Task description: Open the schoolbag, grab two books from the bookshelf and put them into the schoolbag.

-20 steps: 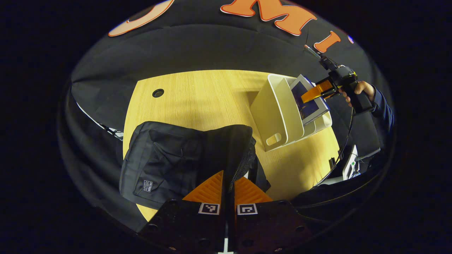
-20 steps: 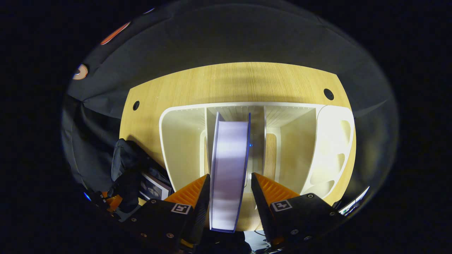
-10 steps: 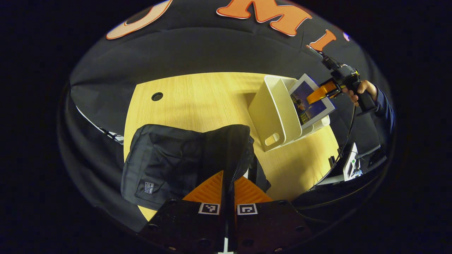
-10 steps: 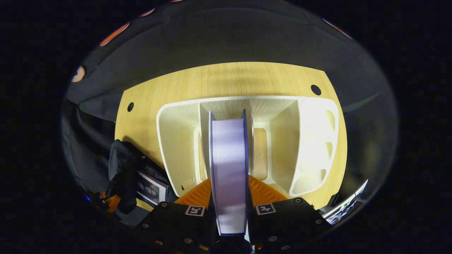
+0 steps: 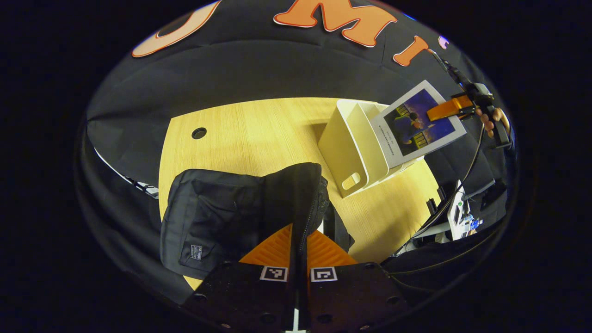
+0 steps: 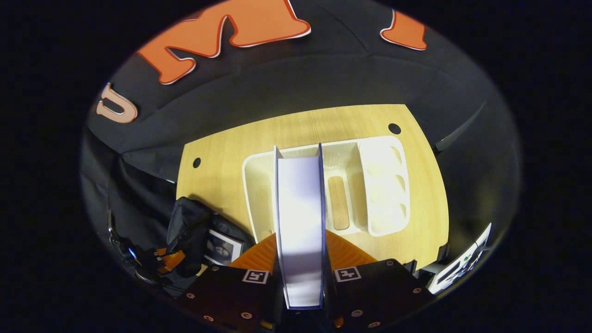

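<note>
Right gripper (image 6: 300,259) grips book (image 6: 299,222), apparently above bookshelf (image 6: 384,185)

The schoolbag (image 5: 240,208) is black, with a small dark patch carrying white marks near one corner. The bookshelf (image 5: 358,148) is plain cream-white. The table (image 5: 259,134) is light yellow wood with a fine straight grain and a small black round hole. The book (image 5: 418,125) has a white-bordered cover with a deep blue and purple picture and yellow patches; its page edges are pale white between blue covers. Both the left gripper (image 5: 299,247) and the right gripper (image 6: 300,252) have ribbed orange fingers on black bodies bearing black-and-white square markers
</note>
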`<state>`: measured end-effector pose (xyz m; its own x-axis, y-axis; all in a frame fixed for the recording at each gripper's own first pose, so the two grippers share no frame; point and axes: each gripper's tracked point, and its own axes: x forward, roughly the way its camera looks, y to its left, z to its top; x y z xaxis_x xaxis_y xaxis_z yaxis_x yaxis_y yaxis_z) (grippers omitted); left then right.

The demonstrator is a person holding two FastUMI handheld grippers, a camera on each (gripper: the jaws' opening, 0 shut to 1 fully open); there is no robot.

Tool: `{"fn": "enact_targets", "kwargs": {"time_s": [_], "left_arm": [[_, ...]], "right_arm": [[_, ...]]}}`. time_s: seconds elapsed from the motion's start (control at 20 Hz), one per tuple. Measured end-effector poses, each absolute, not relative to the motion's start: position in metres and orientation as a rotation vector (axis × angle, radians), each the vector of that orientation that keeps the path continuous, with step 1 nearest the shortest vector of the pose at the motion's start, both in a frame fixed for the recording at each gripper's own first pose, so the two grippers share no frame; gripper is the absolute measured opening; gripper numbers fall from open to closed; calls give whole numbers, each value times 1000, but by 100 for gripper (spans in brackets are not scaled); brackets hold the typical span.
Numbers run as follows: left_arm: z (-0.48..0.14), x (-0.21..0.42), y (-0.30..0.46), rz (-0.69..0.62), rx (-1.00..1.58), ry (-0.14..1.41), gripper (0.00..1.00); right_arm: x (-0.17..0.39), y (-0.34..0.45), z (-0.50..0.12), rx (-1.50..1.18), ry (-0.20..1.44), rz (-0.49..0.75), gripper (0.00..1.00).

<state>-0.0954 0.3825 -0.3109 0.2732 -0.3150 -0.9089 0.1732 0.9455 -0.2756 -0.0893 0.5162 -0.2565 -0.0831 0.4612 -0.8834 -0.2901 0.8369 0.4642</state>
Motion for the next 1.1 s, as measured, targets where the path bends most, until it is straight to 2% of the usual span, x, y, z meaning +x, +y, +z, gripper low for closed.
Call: {"fn": "enact_targets", "kwargs": {"time_s": [0.4, 0.9, 1.1], "left_arm": [[-308, -95, 382, -370, -97, 1241, 4], [-294, -87, 383, -409, -27, 1219, 4], [-287, -82, 383, -418, -14, 1203, 4]], "right_arm": [[-167, 541, -208, 331, 1537, 729, 37], [-268, 606, -198, 549, 1631, 880, 37], [-295, 637, -208, 607, 1645, 895, 37]]}}
